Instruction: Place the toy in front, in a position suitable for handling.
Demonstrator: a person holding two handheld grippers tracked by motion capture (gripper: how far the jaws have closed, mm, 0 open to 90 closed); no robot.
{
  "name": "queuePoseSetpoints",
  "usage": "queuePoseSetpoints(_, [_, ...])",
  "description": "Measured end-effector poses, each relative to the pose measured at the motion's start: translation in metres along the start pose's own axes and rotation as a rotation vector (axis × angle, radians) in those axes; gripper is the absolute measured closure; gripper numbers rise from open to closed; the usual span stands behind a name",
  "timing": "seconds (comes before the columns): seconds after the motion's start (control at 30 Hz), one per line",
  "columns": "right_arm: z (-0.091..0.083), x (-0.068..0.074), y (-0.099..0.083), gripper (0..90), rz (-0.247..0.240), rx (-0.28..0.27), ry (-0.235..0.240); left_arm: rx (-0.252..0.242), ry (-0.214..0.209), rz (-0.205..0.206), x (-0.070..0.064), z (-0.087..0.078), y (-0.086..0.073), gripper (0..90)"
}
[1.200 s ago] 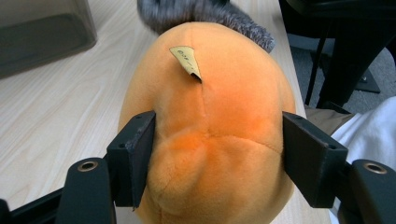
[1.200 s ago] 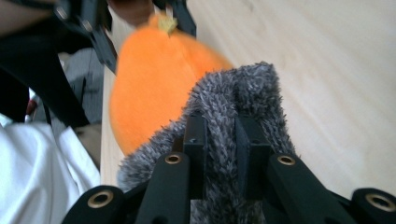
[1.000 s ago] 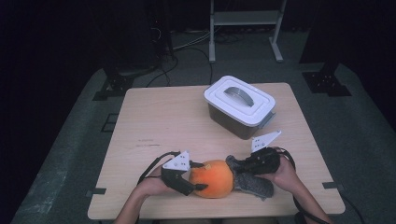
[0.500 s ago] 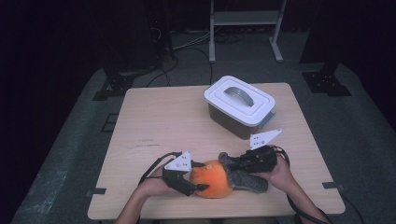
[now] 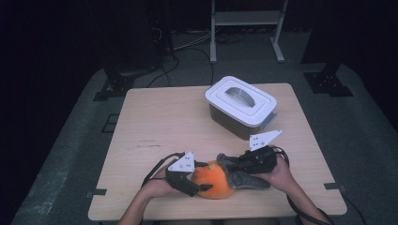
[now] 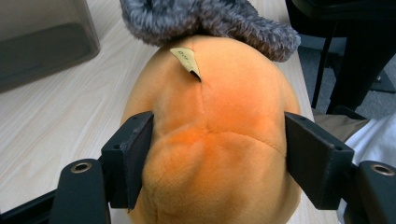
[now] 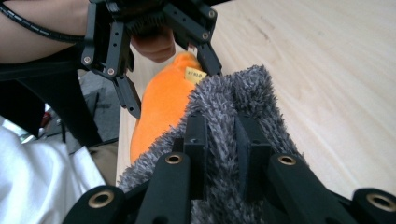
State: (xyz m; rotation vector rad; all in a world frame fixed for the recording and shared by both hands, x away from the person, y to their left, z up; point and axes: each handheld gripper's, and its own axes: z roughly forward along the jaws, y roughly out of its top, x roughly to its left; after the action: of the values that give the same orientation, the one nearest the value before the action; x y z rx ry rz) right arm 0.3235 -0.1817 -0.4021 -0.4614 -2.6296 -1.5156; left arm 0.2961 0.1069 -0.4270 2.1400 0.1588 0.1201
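Left gripper (image 6: 217,154): jaws stand wide, one pressed on each flank of the round orange plush toy (image 6: 215,140), clamping it at its widest part.
Right gripper (image 7: 223,140): jaws nearly together, pinching a fold of the grey fuzzy fabric piece (image 7: 233,107) between them.
Orange plush toy: sits on the light wooden table (image 5: 178,122) near its front edge, between the two grippers; a small yellowish tag (image 6: 186,58) stands up along its seam, just beyond the left jaws.
Grey fabric piece: lies against the far end of the toy as seen from the left gripper, touching it and draped partly over it; extends from the toy toward the right gripper.
White-lidded rectangular plastic box (image 5: 240,105): beyond the right gripper, well apart from it, lid on, curved handle on top.
Metal stand (image 5: 246,18): on the floor, farther off past the table.
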Motion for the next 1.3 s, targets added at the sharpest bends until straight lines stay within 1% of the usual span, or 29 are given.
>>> queuePoseSetpoints(0.03, [-0.002, -0.003, -0.003, 76.9, 0.003, 0.022, -0.018, 0.001, 0.0, 0.005, -0.001, 0.001, 0.001, 28.2])
queuePoseSetpoints(0.1, [-0.004, -0.007, -0.008, 76.9, 0.025, 0.045, -0.019, -0.001, -0.002, 0.004, -0.001, 0.001, 0.001, 28.2])
queuePoseSetpoints(0.2, [-0.007, -0.011, -0.012, 76.9, 0.048, 0.059, -0.037, 0.001, -0.002, 0.007, -0.002, 0.002, 0.002, 28.1])
queuePoseSetpoints(0.23, [-0.011, -0.011, -0.012, 77.0, 0.048, 0.027, -0.037, 0.0, -0.002, 0.006, -0.002, 0.002, 0.002, 28.1])
queuePoseSetpoints(0.27, [-0.011, -0.011, -0.012, 77.0, 0.048, 0.027, -0.037, -0.002, -0.001, 0.007, -0.002, 0.002, 0.002, 28.1])
queuePoseSetpoints(0.3, [-0.014, -0.006, -0.005, 77.0, 0.034, -0.017, -0.018, -0.007, 0.001, 0.006, -0.002, 0.002, 0.002, 28.1])
queuePoseSetpoints(0.33, [-0.014, -0.006, -0.005, 77.0, 0.034, -0.017, -0.018, -0.012, 0.002, 0.002, -0.001, 0.003, 0.002, 28.1])
queuePoseSetpoints(0.37, [-0.012, -0.002, 0.0, 77.0, 0.011, -0.033, -0.02, -0.01, 0.003, 0.001, -0.001, 0.003, 0.002, 28.2])
queuePoseSetpoints(0.43, [-0.006, 0.0, 0.001, 77.0, -0.004, -0.011, -0.01, -0.01, 0.013, 0.016, -0.003, 0.004, 0.004, 29.0])
queuePoseSetpoints(0.47, [-0.004, -0.001, 0.0, 76.9, 0.0, 0.004, -0.007, -0.004, 0.018, 0.037, -0.003, 0.003, 0.004, 30.2])
queuePoseSetpoints(0.53, [-0.002, -0.002, -0.002, 76.9, 0.01, 0.009, 0.004, -0.003, 0.022, 0.046, -0.004, 0.003, 0.005, 31.5])
queuePoseSetpoints(0.57, [-0.003, -0.008, -0.005, 76.5, 0.042, 0.013, 0.026, 0.003, 0.03, 0.051, -0.003, 0.002, 0.006, 31.6])
queuePoseSetpoints(0.6, [-0.003, -0.008, -0.005, 76.5, 0.042, 0.013, 0.026, 0.003, 0.03, 0.051, -0.003, 0.002, 0.006, 31.7])
queuePoseSetpoints(0.7, [-0.007, -0.014, -0.013, 76.8, 0.076, 0.049, -0.008, 0.0, 0.04, 0.047, -0.003, 0.001, 0.006, 32.1])
queuePoseSetpoints(0.77, [-0.009, -0.014, -0.014, 76.9, 0.071, 0.051, -0.019, -0.002, 0.041, 0.048, -0.003, 0.001, 0.006, 32.8])
queuePoseSetpoints(0.8, [-0.011, -0.013, -0.013, 77.2, 0.065, 0.037, -0.023, 0.002, 0.046, 0.057, -0.003, 0.001, 0.007, 32.8])
queuePoseSetpoints(0.83, [-0.015, -0.007, -0.007, 77.3, 0.048, -0.016, -0.011, 0.0, 0.051, 0.059, -0.002, 0.0, 0.007, 34.0])
queuePoseSetpoints(0.87, [-0.015, -0.007, -0.007, 77.3, 0.048, -0.016, -0.011, -0.002, 0.06, 0.061, -0.002, 0.0, 0.007, 34.0])
queuePoseSetpoints(0.9, [-0.016, 0.0, 0.0, 77.3, 0.028, -0.052, 0.016, -0.003, 0.065, 0.064, -0.002, -0.001, 0.007, 35.8])
queuePoseSetpoints(0.93, [-0.016, 0.0, 0.0, 77.3, 0.028, -0.052, 0.016, -0.002, 0.067, 0.068, -0.002, -0.001, 0.007, 35.8])
queuePoseSetpoints(0.97, [-0.011, 0.003, 0.003, 77.2, 0.002, -0.028, 0.015, -0.001, 0.074, 0.076, -0.002, -0.002, 0.007, 36.5])
queuePoseSetpoints(1.0, [-0.011, 0.003, 0.003, 77.2, 0.002, -0.028, 0.015, -0.001, 0.074, 0.076, -0.002, -0.002, 0.007, 36.7])
queuePoseSetpoints(1.03, [-0.006, 0.0, 0.0, 77.2, 0.01, -0.003, 0.019, 0.005, 0.081, 0.091, -0.003, -0.001, 0.008, 36.8])
queuePoseSetpoints(1.1, [-0.005, -0.007, -0.005, 77.2, 0.036, 0.014, 0.026, 0.007, 0.092, 0.098, -0.004, -0.001, 0.009, 36.9])
queuePoseSetpoints(1.13, [-0.006, -0.009, -0.006, 77.2, 0.039, 0.028, 0.006, 0.008, 0.098, 0.105, -0.005, -0.001, 0.01, 37.0])
queuePoseSetpoints(1.17, [-0.007, -0.009, -0.007, 77.2, 0.034, 0.057, -0.031, 0.008, 0.104, 0.108, -0.005, -0.001, 0.01, 37.0])
queuePoseSetpoints(1.2, [-0.007, -0.009, -0.007, 77.2, 0.034, 0.057, -0.031, 0.008, 0.104, 0.108, -0.005, -0.001, 0.01, 37.0])
queuePoseSetpoints(1.27, [-0.009, -0.011, -0.009, 77.2, 0.022, 0.097, -0.09, 0.005, 0.113, 0.114, -0.005, -0.001, 0.01, 37.1])
queuePoseSetpoints(1.3, [-0.012, -0.011, -0.009, 77.3, 0.029, 0.066, -0.081, 0.006, 0.122, 0.121, -0.005, -0.002, 0.011, 37.1])
